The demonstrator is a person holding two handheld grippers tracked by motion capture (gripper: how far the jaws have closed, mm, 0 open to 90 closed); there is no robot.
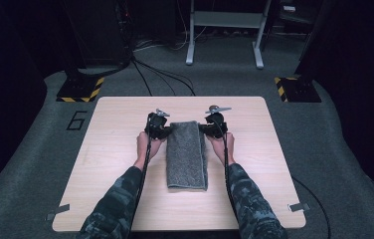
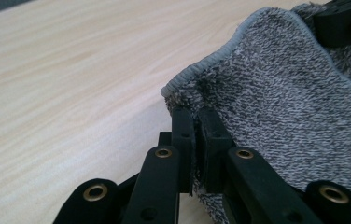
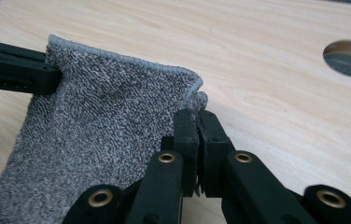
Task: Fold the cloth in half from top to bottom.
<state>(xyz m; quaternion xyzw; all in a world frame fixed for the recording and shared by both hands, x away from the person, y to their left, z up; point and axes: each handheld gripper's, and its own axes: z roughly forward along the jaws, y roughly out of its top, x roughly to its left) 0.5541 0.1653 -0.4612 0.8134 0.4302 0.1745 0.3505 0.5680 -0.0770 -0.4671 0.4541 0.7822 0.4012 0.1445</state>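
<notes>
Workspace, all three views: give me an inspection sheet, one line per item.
Surface: light wooden table, with a round hole through it.
Job's things: grey towel, folded into a long strip, far end lifted off the wood.
Clutter: nothing seen.
Grippers: left hand-held gripper shut on the towel's far left corner; right hand-held gripper shut on its far right corner.
Cables: one cable trails back along each forearm; more cables lie on the floor beyond the table.
Surroundings: grey carpet, hazard-striped stand bases, white frame.
</notes>
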